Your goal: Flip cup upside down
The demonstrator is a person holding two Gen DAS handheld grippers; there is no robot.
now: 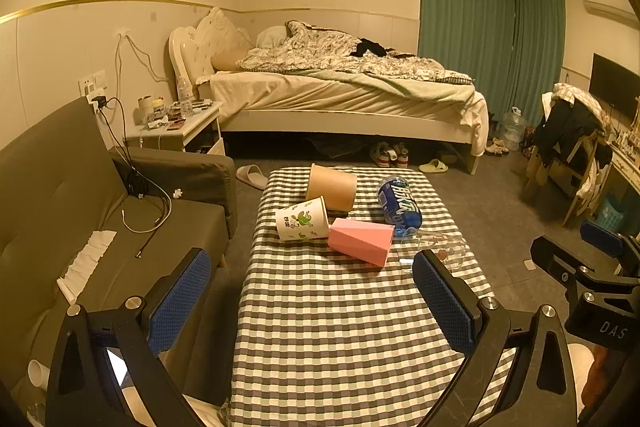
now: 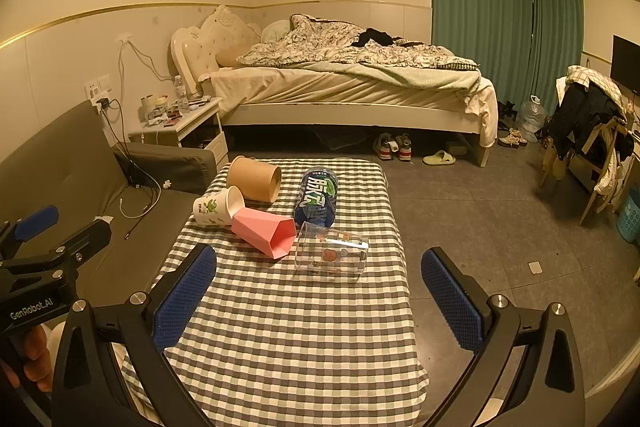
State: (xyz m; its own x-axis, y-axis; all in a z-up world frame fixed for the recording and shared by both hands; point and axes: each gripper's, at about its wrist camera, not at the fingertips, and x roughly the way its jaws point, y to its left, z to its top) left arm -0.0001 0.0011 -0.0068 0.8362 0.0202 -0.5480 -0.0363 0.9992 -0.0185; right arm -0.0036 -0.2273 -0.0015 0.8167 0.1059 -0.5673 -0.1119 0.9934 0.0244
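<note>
- The checked table (image 2: 288,327) is the landmark; five cups lie on their sides in a cluster on its far half.
- The brown paper cup (image 2: 254,178) lies nearest the table's far left corner, close to the far edge.
- The white printed cup (image 2: 218,206) lies just in front of it, near the table's left edge, mouth turned toward the pink cup.
- The pink cup (image 2: 264,231) lies at the middle of the cluster, touching the white cup, its open mouth facing the near right.
- The blue cup (image 2: 317,197) lies right of the brown one, toward the far edge.
- The clear cup (image 2: 331,251) is the nearest of the five, just beside the pink cup's mouth and toward the table's right edge.
- The near half of the table shows only bare cloth.
- The left gripper (image 1: 312,291) hovers over the table's near end, jaws spread wide and holding nothing.
- The right gripper (image 2: 318,287) hangs over the near right part, likewise released, with the clear cup ahead between its fingers but apart from them.
- A grey sofa (image 1: 80,219) runs along the table's left side; bare floor (image 2: 480,227) lies to its right.
</note>
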